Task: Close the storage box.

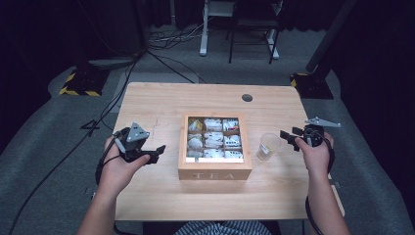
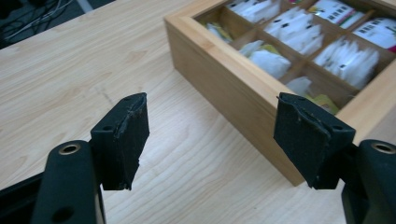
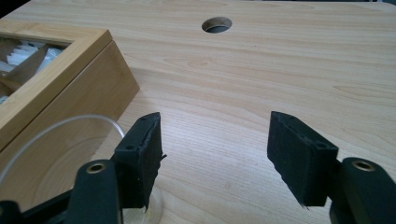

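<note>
A wooden box (image 1: 215, 172) marked TEA stands open at the middle of the table, its compartments holding several white tea bags (image 1: 214, 139). A clear plastic cup (image 1: 268, 146) stands just right of it. My left gripper (image 1: 157, 151) is left of the box, pointing at it, open with nothing between its fingers. In the left gripper view the open left gripper (image 2: 210, 140) frames the box's near corner (image 2: 219, 88) and the tea bags (image 2: 273, 60). My right gripper (image 1: 288, 139) is open beside the cup. In the right gripper view the open right gripper (image 3: 215, 154) stands over bare wood, with the cup (image 3: 56, 158) at its left finger.
A round cable hole (image 1: 247, 97) sits near the table's far edge, also seen as the hole (image 3: 217, 24) ahead of the right gripper. The box's side wall (image 3: 84, 98) rises behind the cup. Cables and stands lie on the grey floor (image 1: 58, 127) around the table.
</note>
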{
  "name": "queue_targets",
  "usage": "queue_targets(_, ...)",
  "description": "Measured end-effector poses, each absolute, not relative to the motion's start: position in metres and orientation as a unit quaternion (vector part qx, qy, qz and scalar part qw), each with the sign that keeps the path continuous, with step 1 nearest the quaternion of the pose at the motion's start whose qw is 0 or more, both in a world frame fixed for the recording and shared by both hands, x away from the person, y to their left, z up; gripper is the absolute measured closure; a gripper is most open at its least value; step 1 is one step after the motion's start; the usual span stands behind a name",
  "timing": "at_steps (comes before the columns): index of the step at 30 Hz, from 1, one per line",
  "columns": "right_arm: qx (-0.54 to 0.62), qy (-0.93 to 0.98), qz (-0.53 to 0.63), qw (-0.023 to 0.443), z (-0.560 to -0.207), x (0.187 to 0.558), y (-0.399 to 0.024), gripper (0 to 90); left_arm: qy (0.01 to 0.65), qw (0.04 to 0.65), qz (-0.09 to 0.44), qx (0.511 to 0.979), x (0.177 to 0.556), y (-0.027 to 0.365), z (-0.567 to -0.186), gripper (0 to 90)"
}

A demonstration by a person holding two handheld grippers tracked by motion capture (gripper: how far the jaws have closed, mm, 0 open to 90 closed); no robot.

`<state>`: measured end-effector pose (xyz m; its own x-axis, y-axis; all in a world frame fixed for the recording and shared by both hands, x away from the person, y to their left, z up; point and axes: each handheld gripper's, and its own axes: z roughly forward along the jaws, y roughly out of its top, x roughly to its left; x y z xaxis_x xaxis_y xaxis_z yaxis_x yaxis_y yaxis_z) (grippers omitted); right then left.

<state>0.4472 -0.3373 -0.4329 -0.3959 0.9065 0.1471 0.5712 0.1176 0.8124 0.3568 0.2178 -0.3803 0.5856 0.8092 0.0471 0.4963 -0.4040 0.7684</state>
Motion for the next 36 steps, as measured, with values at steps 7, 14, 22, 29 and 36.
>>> queue_targets(7,0.512,0.726,0.411,0.207,-0.44,0.448,-0.346,33.8,0.422,0.345,0.216,0.81,0.369,0.235,-0.392,25.4)
queue_targets(14,0.505,0.733,0.403,0.212,-0.449,0.451,-0.354,31.2,0.445,0.336,0.208,0.804,0.381,0.251,-0.41,24.7)
queue_targets(22,0.505,0.745,0.387,0.2,-0.466,0.457,-0.357,24.7,0.475,0.356,0.213,0.776,0.391,0.269,-0.429,26.7)
queue_targets(29,0.508,0.753,0.369,0.197,-0.483,0.46,-0.365,22.8,0.486,0.337,0.21,0.779,0.4,0.271,-0.453,26.3)
queue_targets(36,0.51,0.755,0.365,0.193,-0.492,0.462,-0.367,22.0,0.494,0.33,0.221,0.773,0.407,0.272,-0.473,26.3)
